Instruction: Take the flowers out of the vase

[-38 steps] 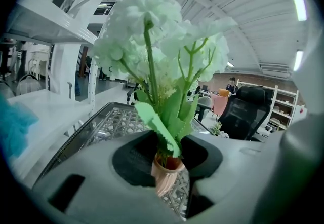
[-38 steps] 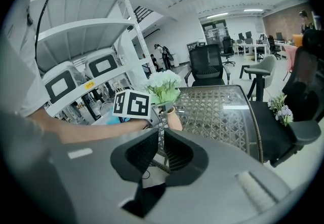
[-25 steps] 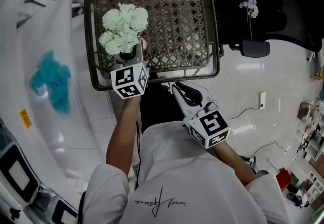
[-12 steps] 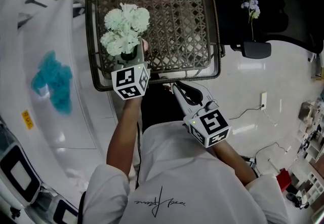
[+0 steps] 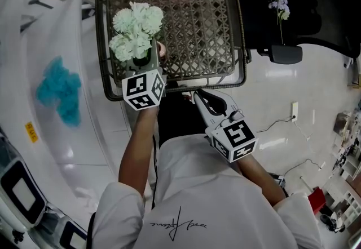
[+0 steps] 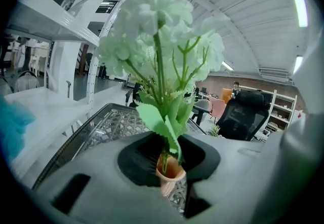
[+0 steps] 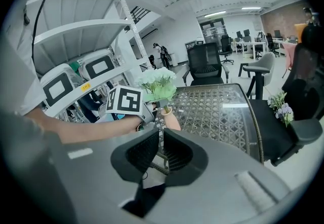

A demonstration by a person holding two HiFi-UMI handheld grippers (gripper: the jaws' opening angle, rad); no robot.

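The left tool (image 6: 171, 159) had its dark ribbed jaws closed on the neck of a small peach-coloured vase (image 6: 171, 177). A bunch of pale green-white artificial flowers (image 6: 162, 40) on green stems with serrated leaves rose upright from the vase's mouth. Beyond lay a dark-rimmed desk with a woven lattice top (image 6: 109, 126). A white metal shelving unit (image 6: 55, 20) stood on the left, and a black office chair (image 6: 243, 116) on the right.
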